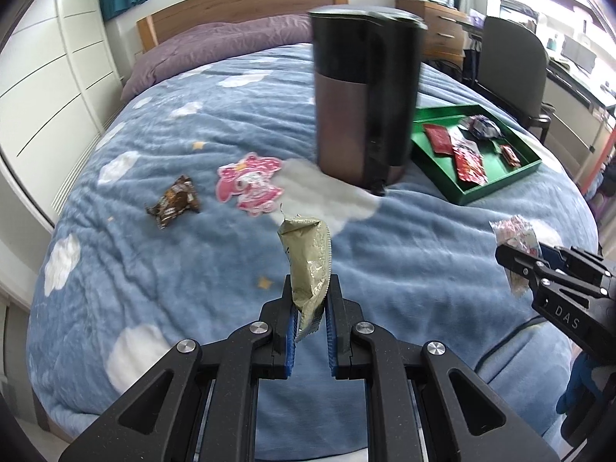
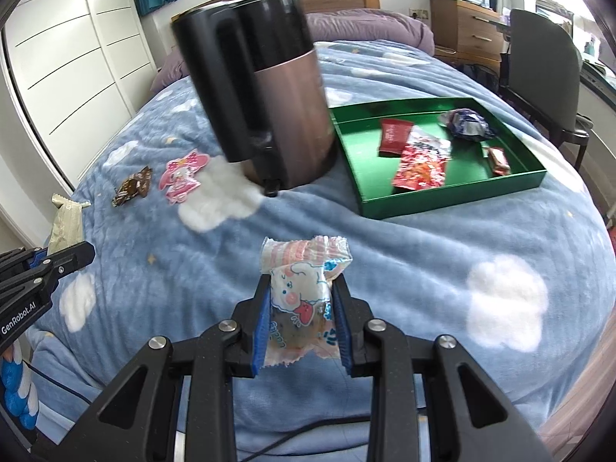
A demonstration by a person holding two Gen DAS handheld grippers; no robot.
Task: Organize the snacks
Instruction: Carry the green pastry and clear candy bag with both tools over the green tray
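Observation:
My left gripper (image 1: 311,288) is shut on an olive-gold snack packet (image 1: 308,258), held upright above the blue bed cover. My right gripper (image 2: 300,288) is shut on a white and pink cartoon snack packet (image 2: 302,288); it also shows in the left wrist view (image 1: 516,236) at the right. A green tray (image 2: 423,200) to the right of the bin holds several snack packets, one a red packet (image 2: 421,167). A brown snack packet (image 1: 175,200) lies loose on the bed at the left. The left gripper shows at the left edge of the right wrist view (image 2: 71,256).
A tall black and bronze bin (image 1: 362,100) stands on the bed between the loose snack and the tray. A pink cartoon patch (image 1: 250,186) is on the cover. White wardrobe doors (image 1: 46,88) are on the left; a chair (image 1: 516,61) and a desk are on the right.

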